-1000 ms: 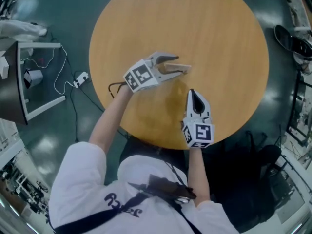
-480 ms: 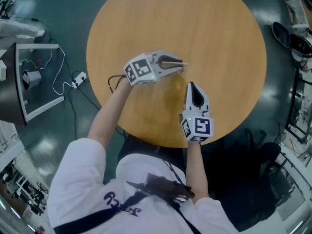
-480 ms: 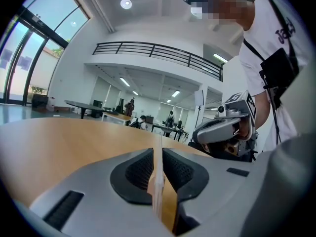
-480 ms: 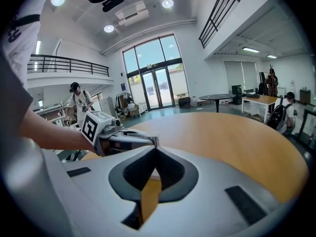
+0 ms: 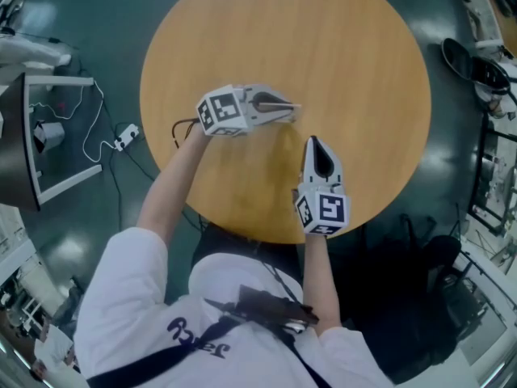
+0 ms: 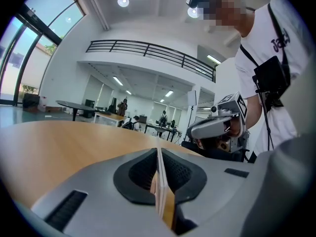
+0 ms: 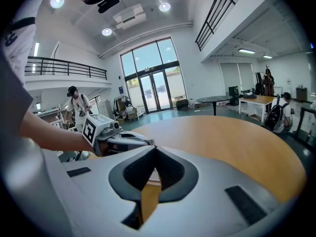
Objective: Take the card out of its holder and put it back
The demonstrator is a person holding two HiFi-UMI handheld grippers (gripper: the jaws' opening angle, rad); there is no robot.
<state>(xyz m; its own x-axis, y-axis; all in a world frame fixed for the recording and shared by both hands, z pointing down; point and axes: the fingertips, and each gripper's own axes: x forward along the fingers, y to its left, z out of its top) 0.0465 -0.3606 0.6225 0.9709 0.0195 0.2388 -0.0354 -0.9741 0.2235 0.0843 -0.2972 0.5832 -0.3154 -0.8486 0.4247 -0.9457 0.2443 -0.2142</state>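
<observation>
wood-coloured and round, the tabletop (image 5: 347, 55) fills the middle of the head view. nearest of all is the person's white shirt (image 5: 161, 314), with a black pouch (image 5: 266, 309) on a strap across the chest. both bare arms reach out over the near edge of the tabletop.

the right gripper (image 5: 314, 142) is just past that near edge and points to the far side. its marker cube (image 5: 323, 211) sits at the wrist end. its jaws are pressed together at the tips and nothing is between them.

a bit farther and to the left is the left gripper (image 5: 289, 108), which points to the right. its own marker cube (image 5: 222, 111) faces up. its jaws are closing and pinch the card holder (image 6: 159, 181) between them. the card holder is thin and stands on its edge between the dark pads. a white edge and a tan edge lie side by side there, and i cannot tell which one is the card. a small pale bit pokes out past the jaw tips, low over the tabletop.

the two grippers are near each other but apart.

the far half of the tabletop has nothing else on it. on the left, a white cable (image 5: 105, 128) lies on the dark green floor (image 5: 97, 23).
</observation>
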